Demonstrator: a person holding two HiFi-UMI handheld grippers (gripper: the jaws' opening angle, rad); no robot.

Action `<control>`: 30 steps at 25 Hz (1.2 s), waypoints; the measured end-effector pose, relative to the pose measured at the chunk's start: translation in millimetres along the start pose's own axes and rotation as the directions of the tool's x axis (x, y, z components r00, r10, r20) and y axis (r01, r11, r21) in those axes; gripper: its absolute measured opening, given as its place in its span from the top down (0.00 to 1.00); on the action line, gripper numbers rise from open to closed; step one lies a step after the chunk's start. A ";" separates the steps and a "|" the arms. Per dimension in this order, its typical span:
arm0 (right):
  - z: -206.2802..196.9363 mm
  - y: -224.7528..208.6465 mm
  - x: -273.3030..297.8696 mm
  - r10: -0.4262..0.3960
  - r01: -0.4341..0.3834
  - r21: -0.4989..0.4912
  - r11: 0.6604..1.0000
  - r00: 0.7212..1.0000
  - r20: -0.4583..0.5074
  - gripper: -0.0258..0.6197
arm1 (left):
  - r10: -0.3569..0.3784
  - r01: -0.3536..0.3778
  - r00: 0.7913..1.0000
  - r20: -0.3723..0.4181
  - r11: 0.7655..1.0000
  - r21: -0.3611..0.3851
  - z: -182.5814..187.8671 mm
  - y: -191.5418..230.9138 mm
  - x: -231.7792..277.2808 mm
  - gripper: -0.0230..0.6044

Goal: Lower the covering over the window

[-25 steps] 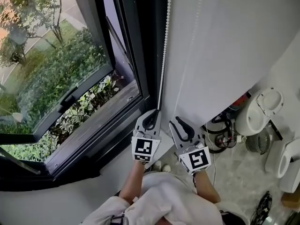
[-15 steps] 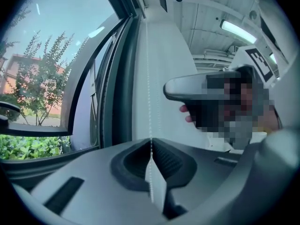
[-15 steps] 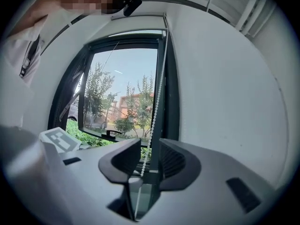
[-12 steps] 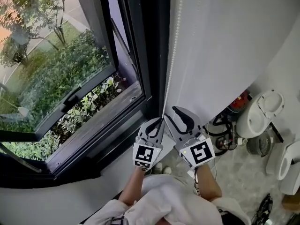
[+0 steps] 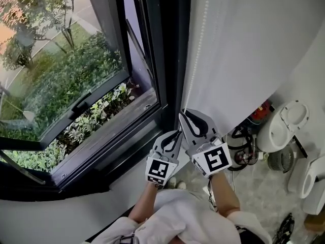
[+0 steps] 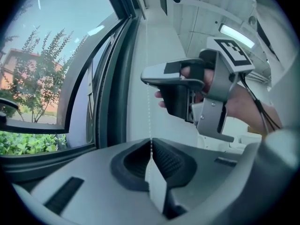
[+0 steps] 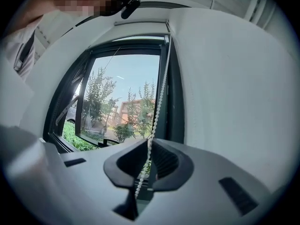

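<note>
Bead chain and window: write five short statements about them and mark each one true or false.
1. The left gripper is shut on the bead chain. True.
2. The right gripper holds nothing. False: the chain runs between its fingers, which have just been closing onto it.
3. The right gripper sits below the left one on the chain. False: it is above.
4. The window is shut. False: its pane is swung outward.
5. There are green plants outside. True.
</note>
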State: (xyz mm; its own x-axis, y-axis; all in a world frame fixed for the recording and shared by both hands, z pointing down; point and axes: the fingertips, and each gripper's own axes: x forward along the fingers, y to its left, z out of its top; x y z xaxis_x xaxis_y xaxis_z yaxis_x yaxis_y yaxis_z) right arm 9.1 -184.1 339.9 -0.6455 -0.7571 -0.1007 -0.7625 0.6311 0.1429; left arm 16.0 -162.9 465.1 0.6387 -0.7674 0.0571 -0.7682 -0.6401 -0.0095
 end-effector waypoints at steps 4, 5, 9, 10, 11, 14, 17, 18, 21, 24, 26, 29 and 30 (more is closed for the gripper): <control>-4.2 0.8 -0.7 0.010 -0.012 0.066 0.998 1.000 0.027 0.96 | -0.005 0.005 1.000 0.000 1.000 -0.010 -2.9 -0.6 -2.1 0.93; -5.6 1.3 -1.3 0.014 -0.017 0.085 0.996 0.999 0.034 0.96 | -0.007 0.007 1.000 0.000 1.000 -0.013 -4.2 -0.6 -2.7 0.93; -14.8 9.2 -2.8 0.031 -0.033 0.093 0.995 0.999 0.026 0.96 | -0.017 0.016 1.000 -0.009 0.999 -0.030 -14.6 -1.6 -6.6 0.93; -18.7 11.3 -3.2 0.034 -0.036 0.096 0.995 0.999 0.021 0.96 | -0.019 0.018 1.000 -0.010 0.999 -0.039 -18.8 -1.7 -7.8 0.93; -23.1 13.1 -3.9 0.037 -0.038 0.102 0.994 0.999 0.018 0.96 | -0.020 0.020 1.000 -0.011 0.999 -0.047 -23.4 -1.9 -8.9 0.93; -38.1 16.6 -5.6 0.040 -0.040 0.124 0.991 0.999 0.003 0.96 | -0.024 0.023 0.999 -0.022 0.998 -0.058 -38.4 -2.3 -12.1 0.93; -54.7 20.1 -8.0 0.040 -0.037 0.139 0.990 0.999 -0.018 0.96 | -0.028 0.026 0.999 -0.029 0.997 -0.068 -54.1 -3.2 -16.7 0.93; -60.0 21.1 -8.9 0.039 -0.035 0.142 0.989 0.999 -0.026 0.96 | -0.028 0.026 0.999 -0.031 0.997 -0.072 -59.3 -3.3 -18.4 0.93; -76.1 22.7 -11.5 0.035 -0.027 0.150 0.988 0.998 -0.053 0.96 | -0.030 0.026 0.998 -0.049 0.996 -0.082 -76.1 -4.1 -22.0 0.93; -93.4 24.6 -14.9 0.036 -0.022 0.168 0.986 0.996 -0.081 0.96 | -0.035 0.028 0.996 -0.080 0.995 -0.091 -94.6 -5.5 -25.0 0.93; -104.6 27.4 -17.4 0.040 -0.021 0.181 0.983 0.994 -0.100 0.96 | -0.039 0.030 0.995 -0.096 0.995 -0.096 -105.3 -6.4 -26.8 0.93; -121.1 32.6 -20.0 0.050 -0.023 0.197 0.980 0.990 -0.131 0.96 | -0.044 0.032 0.991 -0.123 0.995 -0.098 -120.8 -7.3 -28.7 0.93; -126.9 34.3 -21.2 0.052 -0.023 0.201 0.979 0.989 -0.141 0.96 | -0.047 0.034 0.990 -0.135 0.994 -0.100 -126.3 -8.1 -29.7 0.93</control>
State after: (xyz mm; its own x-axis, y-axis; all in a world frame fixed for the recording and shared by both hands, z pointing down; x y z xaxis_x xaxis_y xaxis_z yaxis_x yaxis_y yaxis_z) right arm 2.3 -167.8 471.9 -0.6718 -0.7392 0.0472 -0.7407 0.6695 -0.0557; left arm -2.3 -130.1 589.6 0.6625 -0.7241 0.1918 -0.7467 -0.6587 0.0922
